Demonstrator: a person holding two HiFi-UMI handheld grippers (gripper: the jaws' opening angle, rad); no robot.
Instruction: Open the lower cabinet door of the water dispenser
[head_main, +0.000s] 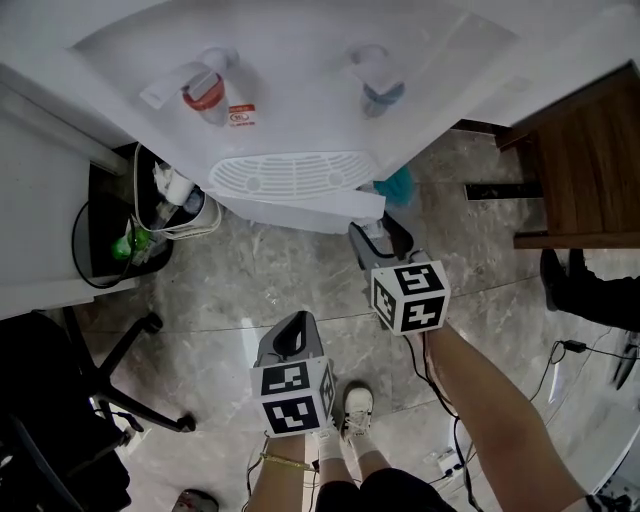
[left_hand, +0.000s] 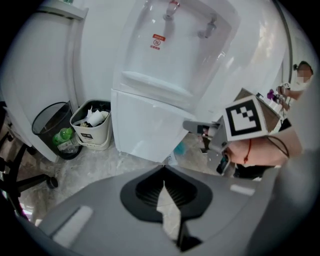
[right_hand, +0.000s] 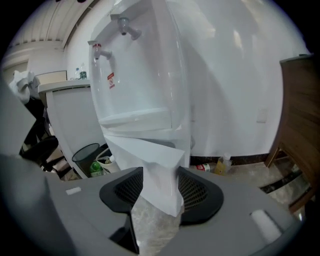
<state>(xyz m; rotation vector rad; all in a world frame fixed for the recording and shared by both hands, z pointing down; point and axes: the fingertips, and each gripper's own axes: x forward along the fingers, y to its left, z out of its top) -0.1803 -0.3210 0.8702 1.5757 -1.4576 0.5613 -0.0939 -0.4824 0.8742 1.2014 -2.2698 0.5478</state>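
White water dispenser (head_main: 300, 60) at twelve o'clock in the head view. A red-and-white sticker (head_main: 240, 116) beside its red tap (head_main: 205, 92) is too small to read. Dark wooden furniture (head_main: 590, 150) stands at three o'clock. A black mesh bin (left_hand: 52, 127) and a white bin (left_hand: 92, 125) stand at nine o'clock. The plain white lower cabinet door (left_hand: 145, 130), under the drip tray (head_main: 290, 172), stands slightly ajar. The right gripper (right_hand: 161, 175) clamps its free edge. The left gripper (left_hand: 163, 175), at six o'clock, is clenched on nothing.
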